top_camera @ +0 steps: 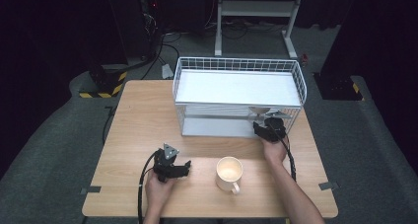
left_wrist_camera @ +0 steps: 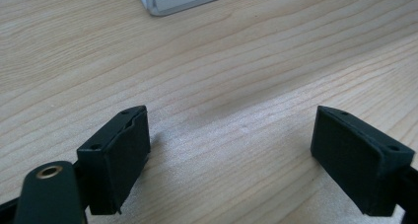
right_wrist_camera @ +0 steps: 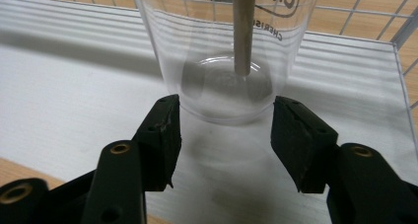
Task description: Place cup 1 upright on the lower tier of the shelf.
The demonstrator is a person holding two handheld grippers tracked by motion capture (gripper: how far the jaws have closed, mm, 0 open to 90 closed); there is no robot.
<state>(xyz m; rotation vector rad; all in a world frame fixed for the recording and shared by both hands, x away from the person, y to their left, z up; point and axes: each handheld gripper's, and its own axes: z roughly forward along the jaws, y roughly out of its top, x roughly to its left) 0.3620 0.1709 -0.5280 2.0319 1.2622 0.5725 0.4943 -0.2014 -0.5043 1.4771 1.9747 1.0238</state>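
Room: dark floor around a light wooden counter; white stand frame at the back, cables on the floor behind.
Rack: white wire rack on the far half of the counter, two levels, white tray floor on each; open front faces the person.
Clear cup: transparent plastic cup upright on the rack's lower shelf, right end, dark printed lettering on its wall; in the high view it's mostly hidden by wire and hand.
Stick: thin brown stick stands inside the clear cup, lower end on the cup bottom.
Right hand-held gripper: right hand-held gripper reaches into the lower shelf at the right end; jaws closed onto the base of the clear cup, one pad against each side, cup bottom on the shelf floor.
Left hand-held gripper: left hand-held gripper low over bare counter at front left, grey three-cornered plate on top; jaws wide apart, nothing between them, wood grain visible in the gap.
Mug: cream mug upright on the counter, front centre, handle toward the person; just right of the left hand-held gripper, apart from both.
Cables: black cable trails from each hand-held gripper back along the forearm.
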